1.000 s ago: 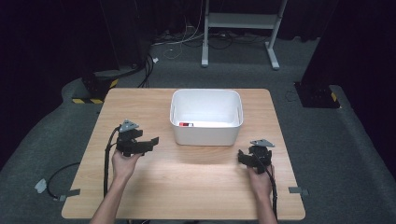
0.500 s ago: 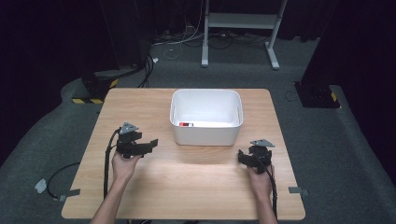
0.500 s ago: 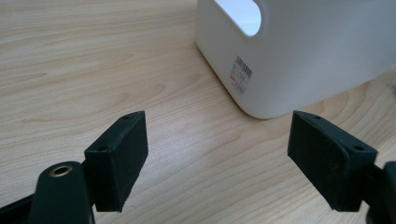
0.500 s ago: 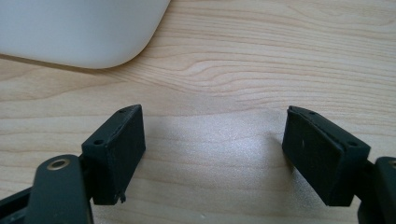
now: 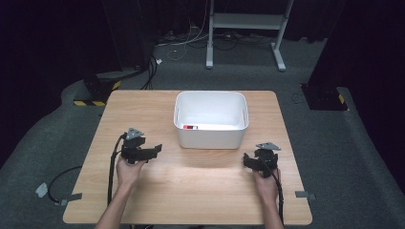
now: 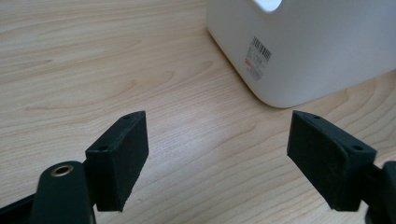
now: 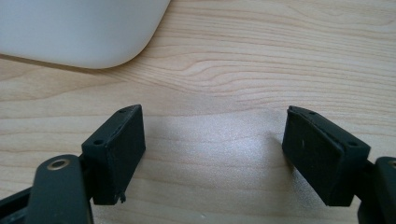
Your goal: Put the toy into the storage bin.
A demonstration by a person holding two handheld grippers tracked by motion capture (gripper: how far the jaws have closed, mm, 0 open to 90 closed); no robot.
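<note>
Left gripper (image 6: 217, 154): jaws spread wide, nothing between them, bare wood grain below. Ahead and to the right in the left gripper view, a rounded corner of the white plastic bin (image 6: 308, 51), near but apart from the jaws, with a barcode label (image 6: 258, 56) on its side wall and the lower edge of a handle cut-out at the top. Right gripper (image 7: 212, 156): jaws likewise wide and empty over the wooden table (image 7: 280, 46), with a bottom corner of the bin at upper left, apart. From the high view, seen instead: both grippers in the person's hands, left (image 5: 137, 149) and right (image 5: 261, 159), flanking the bin's near wall; inside the bin, a small red-and-white item (image 5: 190, 127) against that wall, too small to identify.
</note>
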